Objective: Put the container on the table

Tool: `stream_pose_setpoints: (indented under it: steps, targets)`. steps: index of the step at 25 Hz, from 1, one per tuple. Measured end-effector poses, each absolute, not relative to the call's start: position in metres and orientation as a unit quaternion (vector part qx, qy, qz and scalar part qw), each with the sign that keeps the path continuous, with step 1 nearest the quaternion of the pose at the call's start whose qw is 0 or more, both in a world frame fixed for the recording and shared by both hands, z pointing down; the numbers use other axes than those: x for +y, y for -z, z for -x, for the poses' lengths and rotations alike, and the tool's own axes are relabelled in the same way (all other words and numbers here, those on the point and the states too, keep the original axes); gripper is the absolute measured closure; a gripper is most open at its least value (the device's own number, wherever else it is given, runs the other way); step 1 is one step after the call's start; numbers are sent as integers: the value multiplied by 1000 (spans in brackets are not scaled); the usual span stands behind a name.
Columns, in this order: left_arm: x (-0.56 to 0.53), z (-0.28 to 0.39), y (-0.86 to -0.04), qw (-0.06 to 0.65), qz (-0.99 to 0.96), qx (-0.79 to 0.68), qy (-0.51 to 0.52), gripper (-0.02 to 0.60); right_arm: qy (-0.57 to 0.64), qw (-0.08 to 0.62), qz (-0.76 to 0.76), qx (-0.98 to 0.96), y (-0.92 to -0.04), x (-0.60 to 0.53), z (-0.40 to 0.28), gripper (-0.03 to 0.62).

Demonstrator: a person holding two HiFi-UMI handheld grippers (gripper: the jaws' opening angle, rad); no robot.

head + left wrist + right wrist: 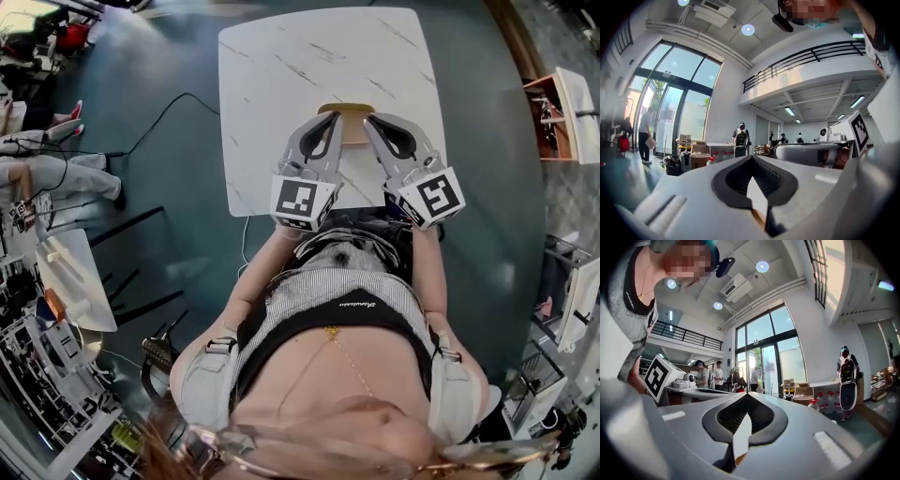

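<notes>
Left gripper (329,119) and right gripper (374,121), jaws each closed on nothing, flanked tan container (349,127) over bench (281,75); judged best: lower it level, equal pressure both sides

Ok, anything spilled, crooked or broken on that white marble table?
Nothing stands out: the white marble table looks clean, and the tan container shows between the left gripper and the right gripper, partly hidden.
</notes>
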State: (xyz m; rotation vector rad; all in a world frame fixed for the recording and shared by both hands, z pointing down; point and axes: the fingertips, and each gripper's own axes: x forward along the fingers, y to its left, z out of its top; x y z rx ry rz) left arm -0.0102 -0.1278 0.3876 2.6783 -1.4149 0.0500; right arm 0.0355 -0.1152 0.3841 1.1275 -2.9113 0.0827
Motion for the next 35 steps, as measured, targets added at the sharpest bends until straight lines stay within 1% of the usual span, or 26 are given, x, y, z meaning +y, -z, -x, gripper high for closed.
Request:
stream_pose_setpoints:
  steps: [16,35]
  targets:
    - [-117,-7,-381,52,-891,-450,-18,581,-32,-12,-375,-926,-374,-110,-50,568]
    - [-118,-13,-379,54,-893,-447,-21,581,-35,6,-371,-928,-378,-108,-47,568]
